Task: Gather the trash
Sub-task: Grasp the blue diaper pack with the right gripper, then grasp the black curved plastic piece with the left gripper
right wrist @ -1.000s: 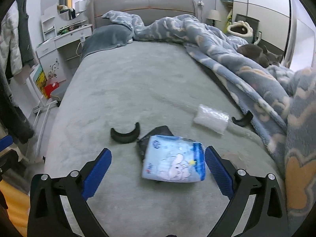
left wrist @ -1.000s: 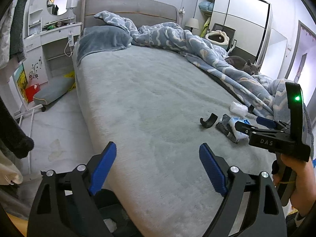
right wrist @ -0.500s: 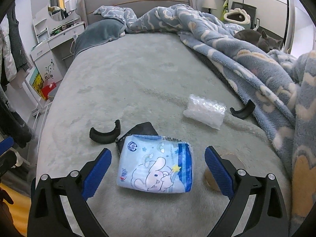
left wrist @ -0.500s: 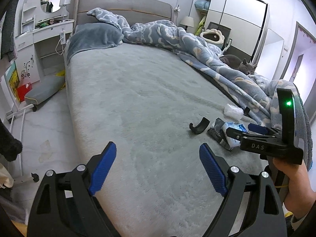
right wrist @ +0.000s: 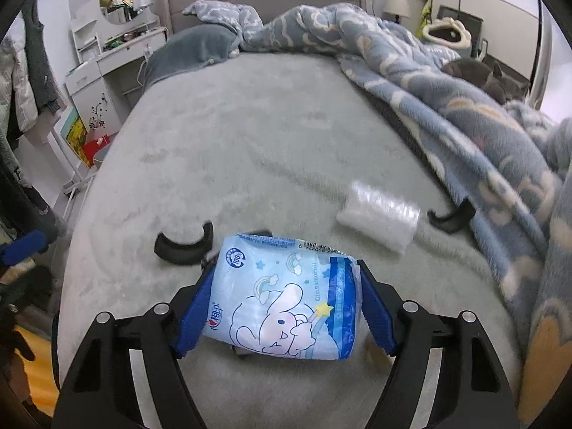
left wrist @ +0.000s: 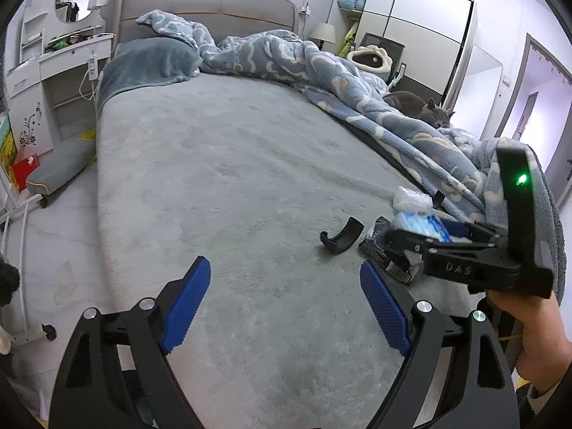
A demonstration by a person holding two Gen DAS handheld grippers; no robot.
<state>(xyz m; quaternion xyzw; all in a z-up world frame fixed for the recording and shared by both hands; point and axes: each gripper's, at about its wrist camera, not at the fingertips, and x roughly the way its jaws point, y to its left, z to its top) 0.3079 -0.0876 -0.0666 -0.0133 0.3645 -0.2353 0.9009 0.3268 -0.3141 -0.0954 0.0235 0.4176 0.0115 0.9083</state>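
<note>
Two grippers are seen over the grey bed (left wrist: 228, 186), near its foot edge. The right gripper (right wrist: 286, 304) is lowered around a light blue tissue pack (right wrist: 282, 296) printed with a cartoon figure; its blue fingers (right wrist: 195, 312) are closing on the pack, and both pads are seen against the pack's two short sides. The pack lies on the bed cover close to the foot edge, toward the side where the blue patterned blanket (right wrist: 447, 107) is heaped. A dark wrapper (left wrist: 384, 254) is partly covered by the pack, and only its edge is visible. A black curved plastic piece (right wrist: 184, 248) lies just beside the pack, on the side away from the blanket. A clear crumpled plastic bag (right wrist: 379, 216) lies near, farther up the bed toward the blanket, and a second black curved piece (right wrist: 452, 216) is tucked at the blanket's edge. In the left wrist view the left gripper (left wrist: 282, 307) is held above bare bed cover with its fingers (left wrist: 184, 307) spread wide and nothing between them. The right gripper's black body is seen there too, held by a hand (left wrist: 532, 336) at the foot edge. A grey cat (left wrist: 418, 107) is curled on the blanket along the far side edge of the bed.
</note>
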